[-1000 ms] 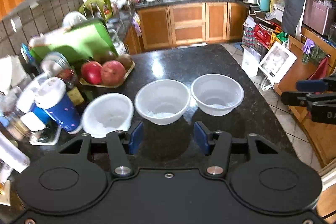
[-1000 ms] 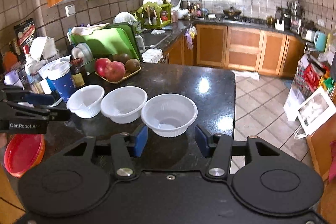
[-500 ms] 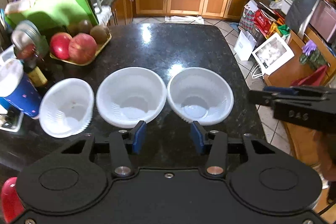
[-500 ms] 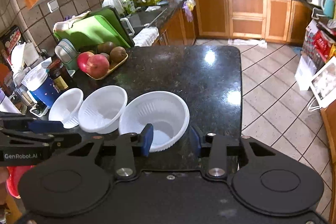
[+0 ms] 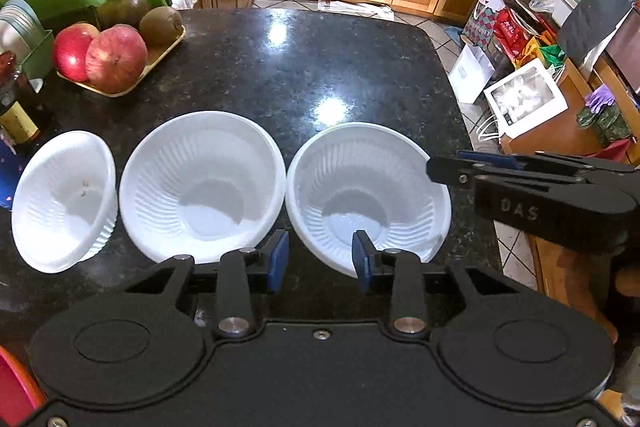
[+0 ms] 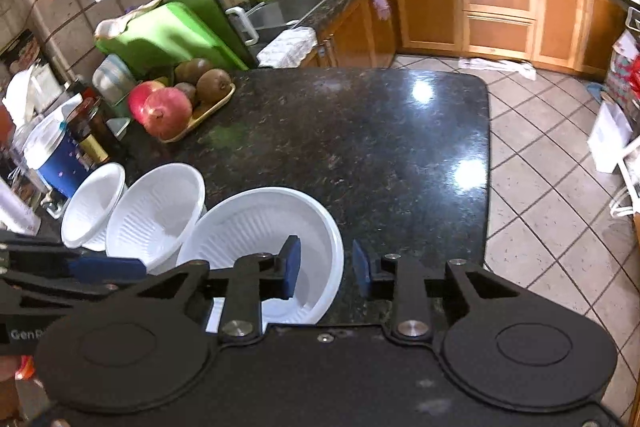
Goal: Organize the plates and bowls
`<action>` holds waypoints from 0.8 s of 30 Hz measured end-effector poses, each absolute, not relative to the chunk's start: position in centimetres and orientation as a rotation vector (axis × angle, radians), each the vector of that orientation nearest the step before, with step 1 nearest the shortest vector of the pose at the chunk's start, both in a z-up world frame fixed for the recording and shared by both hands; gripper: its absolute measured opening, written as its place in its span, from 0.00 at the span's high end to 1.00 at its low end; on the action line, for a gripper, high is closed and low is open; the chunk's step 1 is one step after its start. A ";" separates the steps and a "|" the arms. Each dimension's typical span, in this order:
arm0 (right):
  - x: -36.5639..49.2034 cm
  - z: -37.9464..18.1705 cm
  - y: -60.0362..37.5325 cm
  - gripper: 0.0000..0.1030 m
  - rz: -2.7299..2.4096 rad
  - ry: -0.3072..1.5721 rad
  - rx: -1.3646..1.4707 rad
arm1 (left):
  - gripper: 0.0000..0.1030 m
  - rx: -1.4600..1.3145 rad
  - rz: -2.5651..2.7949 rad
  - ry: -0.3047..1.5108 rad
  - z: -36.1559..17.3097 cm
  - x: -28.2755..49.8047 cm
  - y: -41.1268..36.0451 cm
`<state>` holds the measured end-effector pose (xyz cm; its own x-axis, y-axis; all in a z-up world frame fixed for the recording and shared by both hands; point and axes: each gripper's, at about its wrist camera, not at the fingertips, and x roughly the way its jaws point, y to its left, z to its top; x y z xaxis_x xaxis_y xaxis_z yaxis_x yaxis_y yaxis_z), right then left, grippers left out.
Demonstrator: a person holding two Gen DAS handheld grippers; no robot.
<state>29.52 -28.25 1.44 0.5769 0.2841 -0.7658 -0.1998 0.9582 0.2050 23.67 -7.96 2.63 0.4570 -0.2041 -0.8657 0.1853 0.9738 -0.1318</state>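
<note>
Three white bowls sit in a row on the dark speckled tabletop. In the left wrist view the small bowl lies at the left edge, tipped on its side, the middle bowl is left of centre, and the right bowl is right of centre, its rim just beside the middle bowl's.

The left gripper hangs low in the frame over the near rims of the middle and right bowls. Its blue fingers have just been closing yet stand partly spread; one is in front of the right bowl's near wall, and I cannot tell whether it touches.

In the right wrist view the right gripper straddles the near right rim of the right bowl, lower centre. Its fingers have also just been closing; one stands inside the bowl, the other outside over the tabletop, with a gap at the rim on both sides.

A tray of fruit rests at the upper left, well apart from the bowls.
</note>
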 end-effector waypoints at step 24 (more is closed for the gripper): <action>31.1 -0.7 -27.1 0.82 0.312 0.925 0.010 | 0.62 -0.011 -0.221 1.097 0.7 25.5 -8.9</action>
<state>31.13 -27.09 -0.69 0.5603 0.2691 -0.7833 -0.2604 0.9550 0.1418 25.46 -8.91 0.65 0.4366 -0.1830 -0.8809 0.1723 0.9780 -0.1178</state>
